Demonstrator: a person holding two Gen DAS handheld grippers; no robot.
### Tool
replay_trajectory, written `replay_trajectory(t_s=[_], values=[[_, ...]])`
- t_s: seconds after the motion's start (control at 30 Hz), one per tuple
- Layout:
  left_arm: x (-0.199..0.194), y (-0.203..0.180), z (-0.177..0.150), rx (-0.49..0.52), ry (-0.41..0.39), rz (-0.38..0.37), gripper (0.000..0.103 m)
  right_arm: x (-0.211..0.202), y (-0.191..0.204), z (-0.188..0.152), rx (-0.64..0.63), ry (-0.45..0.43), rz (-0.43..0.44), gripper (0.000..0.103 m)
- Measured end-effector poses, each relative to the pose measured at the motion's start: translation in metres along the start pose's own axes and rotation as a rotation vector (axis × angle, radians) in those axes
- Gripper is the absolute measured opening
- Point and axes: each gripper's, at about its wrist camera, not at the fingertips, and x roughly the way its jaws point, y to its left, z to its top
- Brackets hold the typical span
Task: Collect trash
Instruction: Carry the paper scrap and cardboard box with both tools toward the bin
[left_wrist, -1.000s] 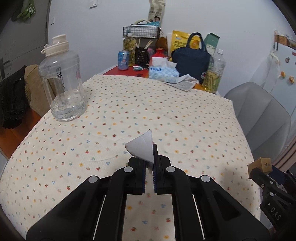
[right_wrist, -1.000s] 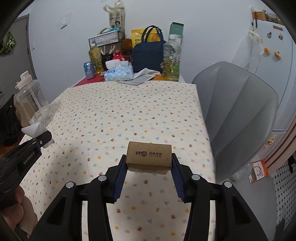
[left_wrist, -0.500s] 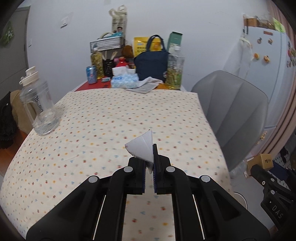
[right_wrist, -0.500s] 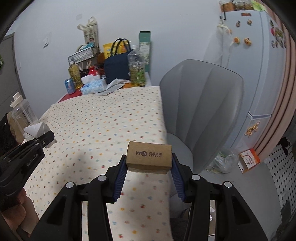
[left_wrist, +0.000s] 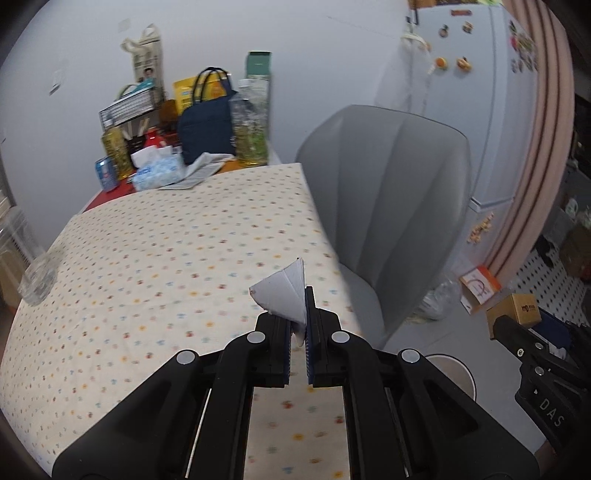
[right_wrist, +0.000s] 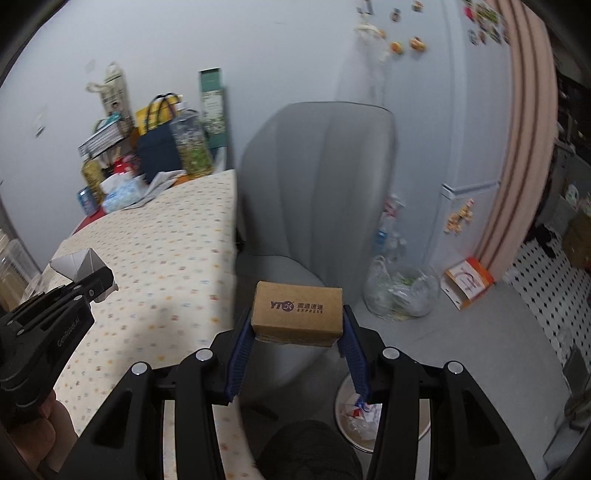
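Pinching a folded scrap of white paper (left_wrist: 284, 295) between its blue pads, the left gripper (left_wrist: 297, 332) had its fingers drawn almost together, and the paper stood up out of them in a pointed, tent-like shape. It hung above the near right part of the tabletop (left_wrist: 166, 258), which wore a cream cloth dotted with small coloured flowers. In the right wrist view the same gripper showed at the left edge, the paper poking up from its black tip, with a hand (right_wrist: 48, 424) gripping its handle.

The right gripper (right_wrist: 295, 332) held a small brown cardboard box (right_wrist: 297, 312) crosswise — its fingers stood at a middling width, one blue pad pressed on each end of the box, the printed side facing the camera. It hung off the tabletop's right edge, over the grey floor in front of the grey chair (right_wrist: 317, 177). Below and to the right of that gripper sat a round white bin (right_wrist: 384, 410) with crumpled wrappers in it, partly hidden behind the gripper's arms.

Along the far edge of the tabletop stood the clutter: a navy bag (left_wrist: 207, 136), a tall clear bottle (left_wrist: 253, 129), a pack of tissues (left_wrist: 157, 171) and a blue can (left_wrist: 107, 173). A clear water jug (left_wrist: 33, 269) stood at the left edge, blurred. On the floor beside the fridge (right_wrist: 461, 110) lay a clear plastic bag (right_wrist: 402, 288) full of rubbish and a small orange-and-white carton (right_wrist: 469, 282).
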Motion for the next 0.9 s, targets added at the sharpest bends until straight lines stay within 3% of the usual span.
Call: replay_trajectory(t_s=[0.57, 0.87, 0.9], values=[[0.050, -0.151, -0.011, 0.220, 0.088, -0.155, 0.007, 0.012, -0.127, -0.019, 0.189, 0.030, -0.133, 0.046], [0.070, -0.184, -0.019, 0.273, 0.133, -0.174, 0.007, 0.027, -0.158, -0.031, 0.240, 0.059, -0.156, 0.047], [0.072, -0.185, -0.020, 0.275, 0.135, -0.173, 0.007, 0.031, -0.161, -0.032, 0.246, 0.062, -0.159, 0.054]])
